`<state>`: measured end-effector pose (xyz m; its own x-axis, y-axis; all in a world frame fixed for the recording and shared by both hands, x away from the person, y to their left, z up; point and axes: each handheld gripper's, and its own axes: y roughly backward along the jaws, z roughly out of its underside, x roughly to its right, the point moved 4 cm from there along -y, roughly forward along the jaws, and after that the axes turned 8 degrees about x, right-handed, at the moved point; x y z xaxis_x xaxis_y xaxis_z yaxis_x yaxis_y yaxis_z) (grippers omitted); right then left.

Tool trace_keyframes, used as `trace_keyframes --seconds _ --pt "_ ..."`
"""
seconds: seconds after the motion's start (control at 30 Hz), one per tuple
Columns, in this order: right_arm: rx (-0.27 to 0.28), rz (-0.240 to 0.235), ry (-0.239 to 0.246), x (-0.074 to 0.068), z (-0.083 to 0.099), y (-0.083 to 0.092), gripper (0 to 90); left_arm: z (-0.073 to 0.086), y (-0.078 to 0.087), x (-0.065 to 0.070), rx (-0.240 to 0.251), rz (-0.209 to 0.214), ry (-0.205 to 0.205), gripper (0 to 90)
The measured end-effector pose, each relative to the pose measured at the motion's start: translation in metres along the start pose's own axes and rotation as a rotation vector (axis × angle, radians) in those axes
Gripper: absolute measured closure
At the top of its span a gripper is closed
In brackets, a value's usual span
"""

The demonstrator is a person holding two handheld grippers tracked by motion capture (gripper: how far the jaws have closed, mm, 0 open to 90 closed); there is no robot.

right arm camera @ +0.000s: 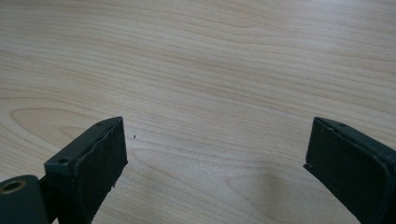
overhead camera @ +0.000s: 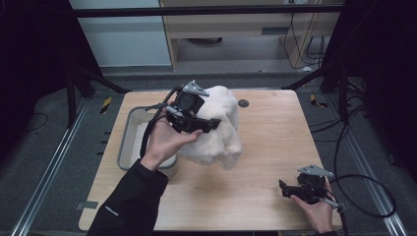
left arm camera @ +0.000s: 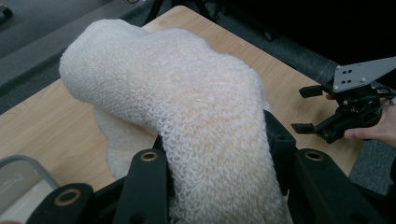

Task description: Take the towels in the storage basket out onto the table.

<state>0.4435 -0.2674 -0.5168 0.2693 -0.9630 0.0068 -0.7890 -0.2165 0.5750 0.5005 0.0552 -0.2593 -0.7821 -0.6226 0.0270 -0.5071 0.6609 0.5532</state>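
Note:
A cream knitted cloth (overhead camera: 221, 125) hangs bunched above the middle of the wooden table (overhead camera: 265, 147), its lower folds touching the top. My left gripper (overhead camera: 204, 123) is shut on the cloth's upper part. In the left gripper view the cloth (left arm camera: 187, 107) bulges up between both black jaws and drapes away over the table. My right gripper (overhead camera: 287, 189) rests low at the table's near right corner, jaws open, nothing between them. In the right gripper view the two jaws stand wide apart over bare wood (right arm camera: 210, 93).
A grey-rimmed white tub (overhead camera: 129, 137) sits at the table's left side, just behind my left hand. A small dark round spot (overhead camera: 243, 103) marks the tabletop near the far edge. Cables (overhead camera: 364, 196) trail off the right edge.

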Motion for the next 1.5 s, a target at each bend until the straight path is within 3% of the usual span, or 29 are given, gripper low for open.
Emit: trace_keyframes --seconds 0.43,0.87,1.5 --pt "0.002 0.003 0.006 0.001 0.001 0.0 5.3 0.013 -0.037 0.009 -0.035 0.041 -0.002 60.6" --pt "-0.001 0.002 0.004 0.001 0.001 0.0 5.2 0.037 -0.073 0.01 -0.076 0.07 0.025 60.3" --pt "-0.007 0.002 0.001 0.002 0.002 -0.001 4.9 0.063 -0.115 0.014 -0.099 0.097 0.056 59.3"
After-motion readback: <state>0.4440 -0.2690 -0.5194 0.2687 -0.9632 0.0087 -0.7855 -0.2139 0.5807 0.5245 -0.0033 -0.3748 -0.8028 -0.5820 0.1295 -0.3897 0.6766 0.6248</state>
